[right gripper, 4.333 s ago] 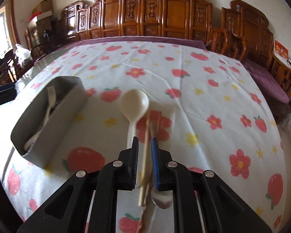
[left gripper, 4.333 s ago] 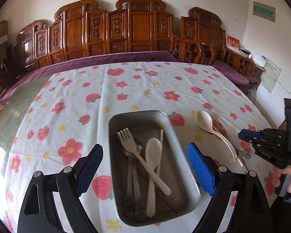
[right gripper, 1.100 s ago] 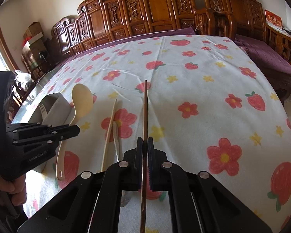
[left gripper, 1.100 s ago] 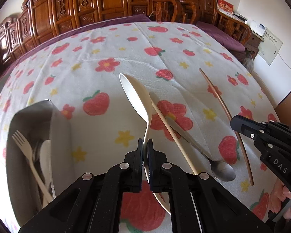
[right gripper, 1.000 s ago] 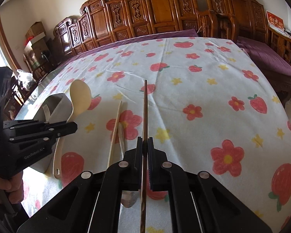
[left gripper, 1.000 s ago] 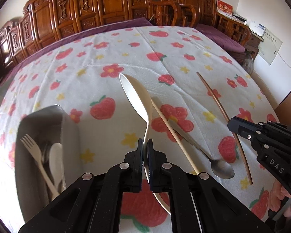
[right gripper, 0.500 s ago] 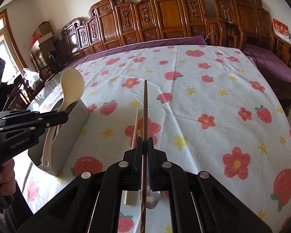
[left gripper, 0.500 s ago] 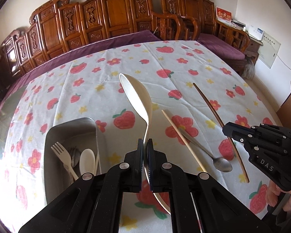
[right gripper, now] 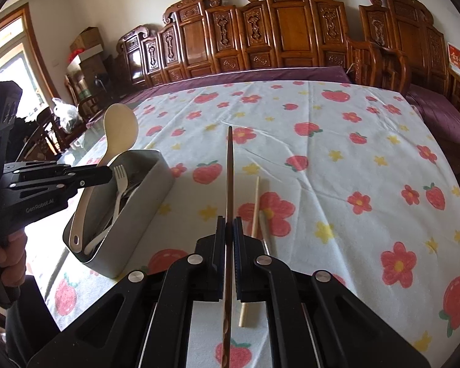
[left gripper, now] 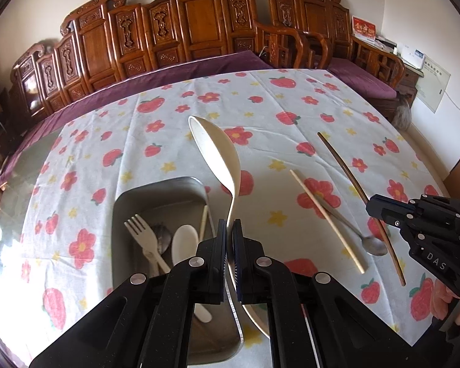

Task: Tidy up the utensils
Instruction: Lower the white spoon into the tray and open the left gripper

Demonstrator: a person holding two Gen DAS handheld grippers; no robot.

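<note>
My left gripper is shut on the handle of a cream spoon, which hangs tilted over the right rim of the metal tray. In the tray lie a cream fork, another cream spoon, a metal spoon and a light chopstick. My right gripper is shut on a dark brown chopstick, held above the cloth and pointing away. One light chopstick and a metal spoon still lie on the table between the grippers. The right wrist view also shows the left gripper with the cream spoon over the tray.
The table wears a white cloth printed with strawberries and flowers. Carved wooden chairs with purple cushions line the far side. A hand grips each tool's handle at the picture edges. The table's right edge drops to the floor by the wall.
Both grippers rose and drew back. The left one carried the cream spoon leftward until it came over the tray. The dark chopstick stayed clamped in the right gripper.
</note>
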